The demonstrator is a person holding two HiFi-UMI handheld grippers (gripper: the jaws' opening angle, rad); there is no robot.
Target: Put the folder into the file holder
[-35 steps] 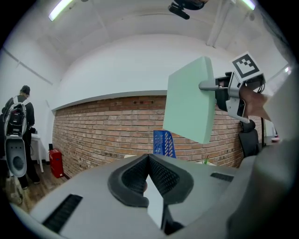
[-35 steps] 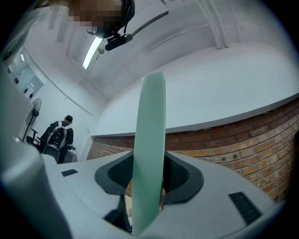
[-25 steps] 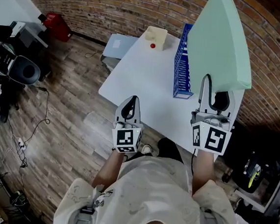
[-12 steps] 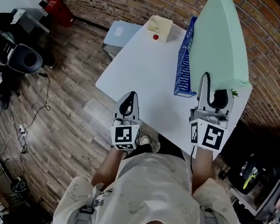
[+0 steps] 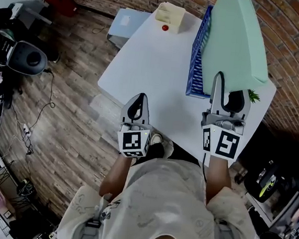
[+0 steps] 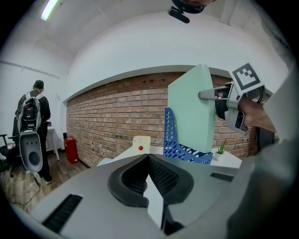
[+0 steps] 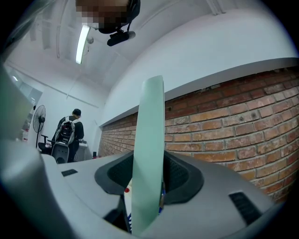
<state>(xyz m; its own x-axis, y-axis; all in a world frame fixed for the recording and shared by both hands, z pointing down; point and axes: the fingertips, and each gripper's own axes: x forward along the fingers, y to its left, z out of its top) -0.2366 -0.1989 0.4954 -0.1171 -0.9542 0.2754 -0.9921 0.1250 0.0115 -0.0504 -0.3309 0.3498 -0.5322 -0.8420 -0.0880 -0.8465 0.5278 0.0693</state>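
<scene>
Clamping upright folder point(image 5: 236, 40), right tool point(image 5: 226, 95) level beside file holder point(image 5: 196, 60).

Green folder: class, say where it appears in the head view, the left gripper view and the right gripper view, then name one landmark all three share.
Head view: green folder upper right, in the right hand-held gripper.
Left gripper view: right of centre, upright, broad face showing.
Right gripper view: centre, edge-on between the jaws.
Shared landmark: brick wall.
</scene>
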